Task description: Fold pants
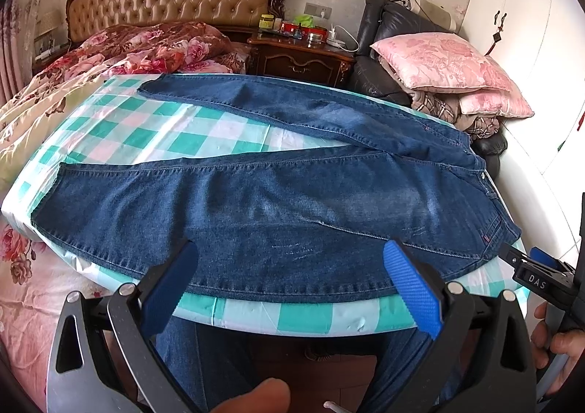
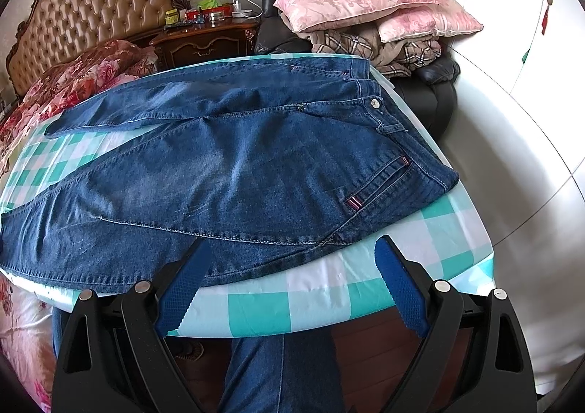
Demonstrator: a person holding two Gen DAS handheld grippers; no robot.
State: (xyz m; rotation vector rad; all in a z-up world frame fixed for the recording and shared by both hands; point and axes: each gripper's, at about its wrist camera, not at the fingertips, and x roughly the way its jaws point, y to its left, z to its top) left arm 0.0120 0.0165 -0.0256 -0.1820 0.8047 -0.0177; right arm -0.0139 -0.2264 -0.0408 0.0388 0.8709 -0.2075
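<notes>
Jeans [image 1: 278, 193]: flat on bench [image 1: 292, 318], legs splayed left.
Left gripper [image 1: 292, 285]: wide, empty.
Right gripper [image 2: 292, 277]: wide, empty.
Advice: pinch near edge, fold onto far leg.

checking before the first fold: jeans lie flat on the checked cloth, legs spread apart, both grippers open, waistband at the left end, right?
Not quite: the waistband of the jeans is at the right end, as the right wrist view shows. The rest holds: checked cloth, legs apart, left gripper and right gripper open.
</notes>
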